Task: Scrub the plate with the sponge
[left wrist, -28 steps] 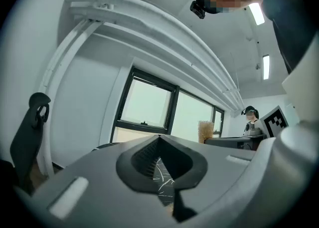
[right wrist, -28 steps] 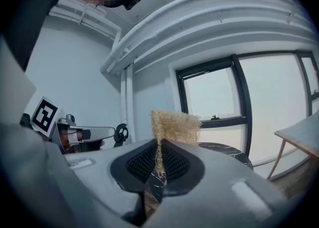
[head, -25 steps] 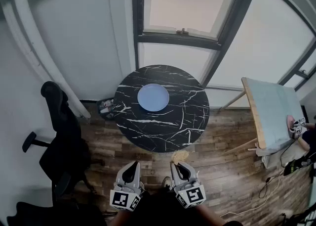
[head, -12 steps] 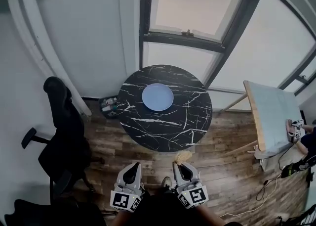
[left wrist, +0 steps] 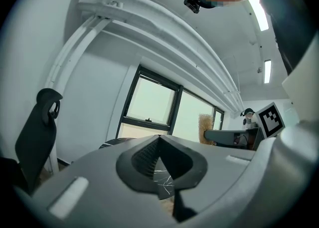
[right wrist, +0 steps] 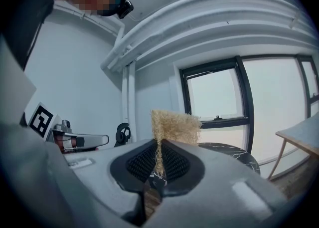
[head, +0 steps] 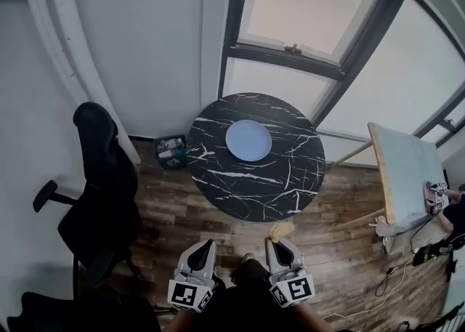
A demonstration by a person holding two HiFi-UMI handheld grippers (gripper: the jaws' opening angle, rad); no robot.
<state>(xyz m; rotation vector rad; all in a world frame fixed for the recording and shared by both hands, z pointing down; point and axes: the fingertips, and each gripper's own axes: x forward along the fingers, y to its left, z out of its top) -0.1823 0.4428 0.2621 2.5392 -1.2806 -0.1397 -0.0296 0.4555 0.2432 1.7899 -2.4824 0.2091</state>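
Observation:
A pale blue plate (head: 248,139) lies on a round black marble table (head: 287,181) in the head view. Well short of the table, above the wood floor, my right gripper (head: 277,241) is shut on a tan fibrous sponge (head: 280,232). In the right gripper view the sponge (right wrist: 174,127) sticks up from between the closed jaws of that gripper (right wrist: 159,157), with the table (right wrist: 234,153) beyond. My left gripper (head: 205,248) is beside it, shut with nothing in it; in the left gripper view its jaws (left wrist: 158,158) meet in front of the table edge (left wrist: 115,143).
A black office chair (head: 105,192) stands left of the table. A small bin of bottles (head: 170,151) sits by the wall. A light wooden table (head: 407,178) is at the right, with cables (head: 396,269) on the floor. Large windows (head: 305,22) lie behind.
Both grippers have shifted right and a little lower in the head view, still side by side. The whole view has swung, so the table and plate now sit further right.

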